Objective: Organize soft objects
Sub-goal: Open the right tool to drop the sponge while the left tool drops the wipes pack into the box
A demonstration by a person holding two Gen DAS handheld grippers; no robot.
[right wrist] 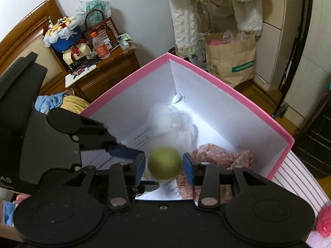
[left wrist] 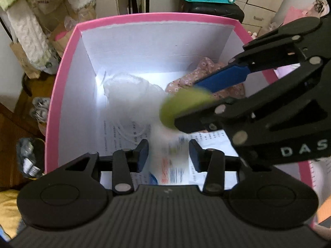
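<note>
Progress check, left to right.

Left gripper point(left wrist: 168, 155) is hovering over the near edge of the pink box point(left wrist: 62, 86), jaws spread apart, nothing between them. Below it, printed paper sheets point(left wrist: 124, 132) are lining the box floor.

In the box already: a white gauzy bundle point(left wrist: 128, 91) is sitting toward the far left corner, and a pink floral cloth point(left wrist: 194, 74) is lying in the far right corner. So at least two soft items are looking stowed.

Green ball point(right wrist: 164, 163) is showing motion blur between the pads of the right gripper point(right wrist: 163, 165). There is a visible gap on each side of it in the right wrist view, so the jaws are standing released and the ball is likely dropping into the box, not being gripped. In the left wrist view the same ball point(left wrist: 184, 107) is appearing just at the right gripper's fingertips, above the paper and beside the floral cloth.

Outside the box: a blue and yellow cloth pile point(right wrist: 60, 102) is lying at the left of the box near the wooden cabinet point(right wrist: 107, 70), and something fuzzy and pink point(right wrist: 323, 221) is peeking in at the far right edge. Cannot tell if these are part of the job.

Judgement: the task is looking mid to late, ball going in, possibly a few items left.
</note>
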